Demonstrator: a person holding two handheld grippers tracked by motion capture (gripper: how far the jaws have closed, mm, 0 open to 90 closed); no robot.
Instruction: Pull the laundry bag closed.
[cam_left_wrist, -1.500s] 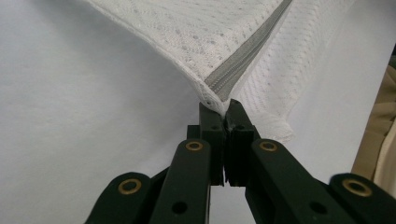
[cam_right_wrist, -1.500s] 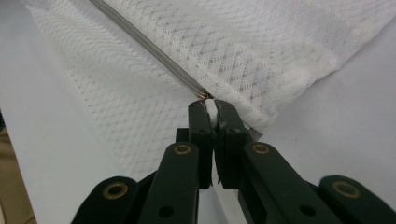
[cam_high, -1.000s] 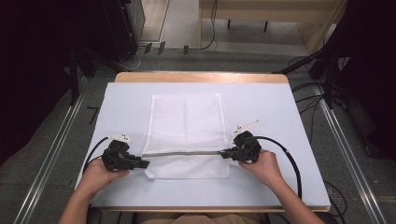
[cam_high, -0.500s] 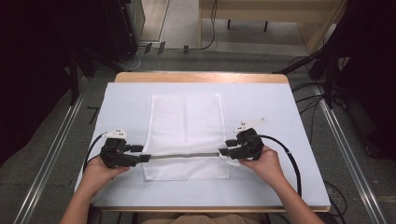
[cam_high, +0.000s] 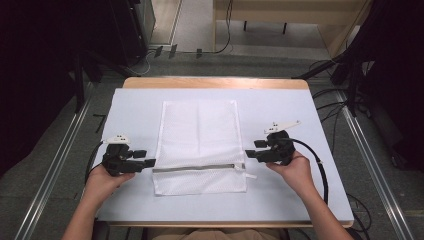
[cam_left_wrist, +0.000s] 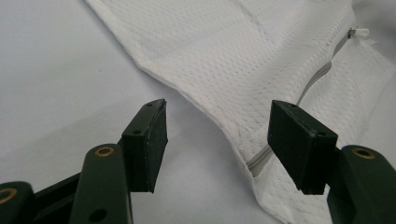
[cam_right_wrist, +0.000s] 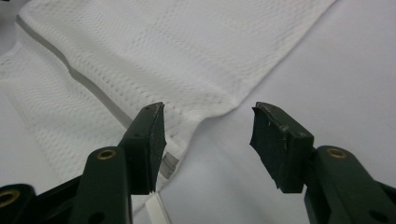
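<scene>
a: where is the bag (cam_high: 199, 147) now?
b: it lies flat on the table (cam_high: 300, 200), in the middle, between the two grippers. the left gripper (cam_high: 146, 163) is just beside the bag's left edge. the right gripper (cam_high: 251, 153) is just beside its right edge. both sit by the ends of the zip (cam_high: 197, 167).

a: are they holding it?
b: no. both have their jaws wide apart. nothing is pinched. in the left gripper view the bag's edge (cam_left_wrist: 219, 126) and the zip's end lie under the gap between the jaws, close to the far jaw. in the right gripper view the bag's corner (cam_right_wrist: 196, 116) lies under the gap, close to the near jaw.

a: what changed?
b: a second ago both grippers pinched the bag at the zip's ends and held it up a bit. their jaws have just been opening, and now the bag is let go and rests on the table. the right gripper has moved a little off to the side.

a: what does the bag look like?
b: white, with tiny holes like a net. a grey zip runs across it near the front. a small white pull (cam_high: 250, 175) sticks out at the right end. farther back the bag is smooth, with a soft fold line down the middle.
</scene>
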